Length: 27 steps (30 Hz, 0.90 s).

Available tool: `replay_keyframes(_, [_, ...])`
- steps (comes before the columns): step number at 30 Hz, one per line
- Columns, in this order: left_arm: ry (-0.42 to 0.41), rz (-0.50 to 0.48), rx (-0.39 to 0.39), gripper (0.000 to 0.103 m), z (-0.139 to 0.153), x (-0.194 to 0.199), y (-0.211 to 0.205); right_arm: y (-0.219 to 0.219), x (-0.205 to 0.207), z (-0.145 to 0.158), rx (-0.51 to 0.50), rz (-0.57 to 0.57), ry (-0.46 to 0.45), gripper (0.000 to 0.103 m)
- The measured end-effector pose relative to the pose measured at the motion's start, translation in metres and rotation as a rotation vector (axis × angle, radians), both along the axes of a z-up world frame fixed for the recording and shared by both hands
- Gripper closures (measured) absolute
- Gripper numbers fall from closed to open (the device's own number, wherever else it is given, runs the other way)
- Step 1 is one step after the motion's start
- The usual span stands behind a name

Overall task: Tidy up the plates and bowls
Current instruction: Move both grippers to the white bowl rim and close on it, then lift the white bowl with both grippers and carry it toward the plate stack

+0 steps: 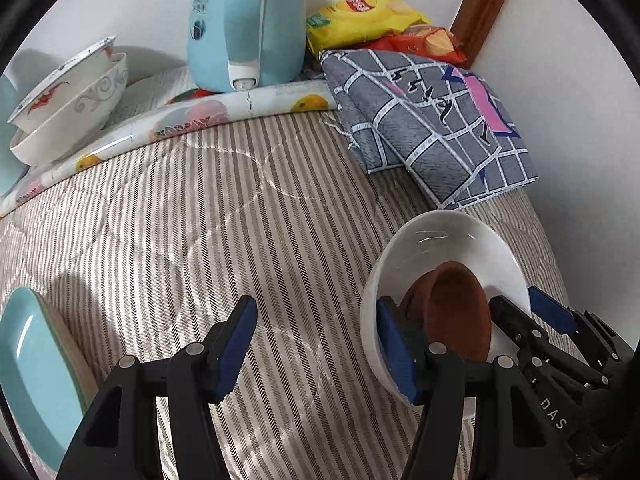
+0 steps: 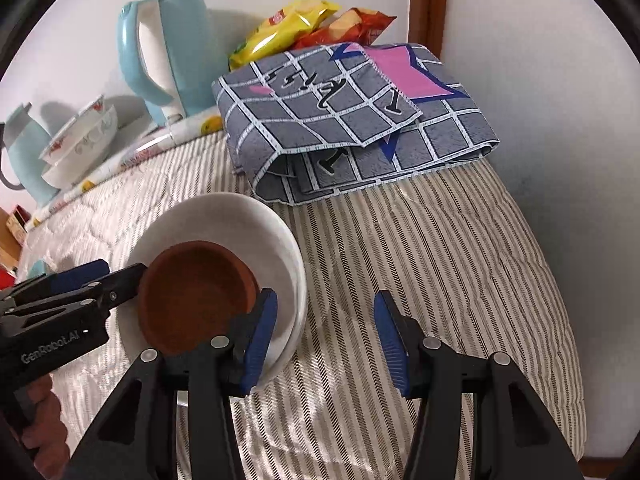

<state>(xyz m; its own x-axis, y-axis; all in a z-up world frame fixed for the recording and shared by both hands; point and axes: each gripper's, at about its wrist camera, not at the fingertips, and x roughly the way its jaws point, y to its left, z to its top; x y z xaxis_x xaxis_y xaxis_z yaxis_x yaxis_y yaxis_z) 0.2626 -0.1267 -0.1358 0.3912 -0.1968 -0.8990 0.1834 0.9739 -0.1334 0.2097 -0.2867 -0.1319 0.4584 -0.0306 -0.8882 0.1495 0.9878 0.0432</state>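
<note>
Presently the brown dish (image 2: 196, 296) sits tilted inside the white bowl (image 2: 256, 216) on the striped quilt (image 2: 440, 264), both grippers (image 1: 316, 344) (image 2: 326, 336) gaping and holding nothing beside it, so a careless nudge may tip the pair.

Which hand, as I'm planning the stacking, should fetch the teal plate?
Probably left. The plate lies just left of the left gripper; the right gripper sits beyond the white bowl.

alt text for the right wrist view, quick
A brown dish sits inside a white bowl on a striped quilt, between the open right gripper and the left gripper reaching in from the left. Behind lie a folded grey cloth, snack bags and a blue kettle.
</note>
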Motion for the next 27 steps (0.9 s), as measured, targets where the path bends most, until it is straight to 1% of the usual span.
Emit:
replay_keyframes(3, [0.017,-0.010,0.010,0.044,-0.006,0.004,-0.003,0.001,0.004,-0.006,-0.008,0.006,0.030,0.055])
replay_keyframes(9, [0.032,-0.020,-0.010,0.044,-0.011,0.007,-0.006,0.001,0.007,-0.009,-0.014,0.020,0.050,0.055])
replay_keyframes(13, [0.031,-0.017,-0.041,0.047,-0.012,0.007,-0.005,-0.001,0.009,-0.010,-0.003,0.016,0.052,0.055])
replay_keyframes(14, [0.030,-0.017,-0.050,0.052,-0.013,0.007,-0.005,-0.001,0.009,-0.010,0.005,0.013,0.051,0.055])
replay_keyframes(15, [0.033,-0.018,-0.061,0.053,-0.013,0.008,-0.005,-0.002,0.009,-0.010,0.011,0.010,0.050,0.055])
replay_keyframes(17, [0.039,-0.026,-0.095,0.066,-0.015,0.007,-0.006,-0.003,0.010,-0.011,0.019,0.010,0.044,0.057])
replay_keyframes(18, [0.039,-0.033,-0.105,0.069,-0.015,0.007,-0.006,-0.002,0.009,-0.011,0.025,0.013,0.041,0.061])
replay_keyframes(20, [0.028,-0.049,-0.116,0.079,-0.013,0.005,-0.010,-0.001,0.009,-0.010,0.046,0.021,0.033,0.067])
replay_keyframes(22, [0.020,-0.066,-0.124,0.087,-0.012,0.004,-0.014,0.001,0.009,-0.010,0.061,0.026,0.026,0.074])
replay_keyframes(23, [0.018,-0.069,-0.127,0.090,-0.012,0.004,-0.016,0.003,0.009,-0.009,0.078,0.031,0.021,0.081])
replay_keyframes(24, [0.013,-0.072,-0.127,0.092,-0.011,0.004,-0.017,0.003,0.009,-0.009,0.096,0.033,0.017,0.087])
replay_keyframes(27, [-0.003,-0.063,-0.132,0.092,-0.010,0.003,-0.016,0.006,0.008,-0.008,0.097,0.021,0.001,0.089])
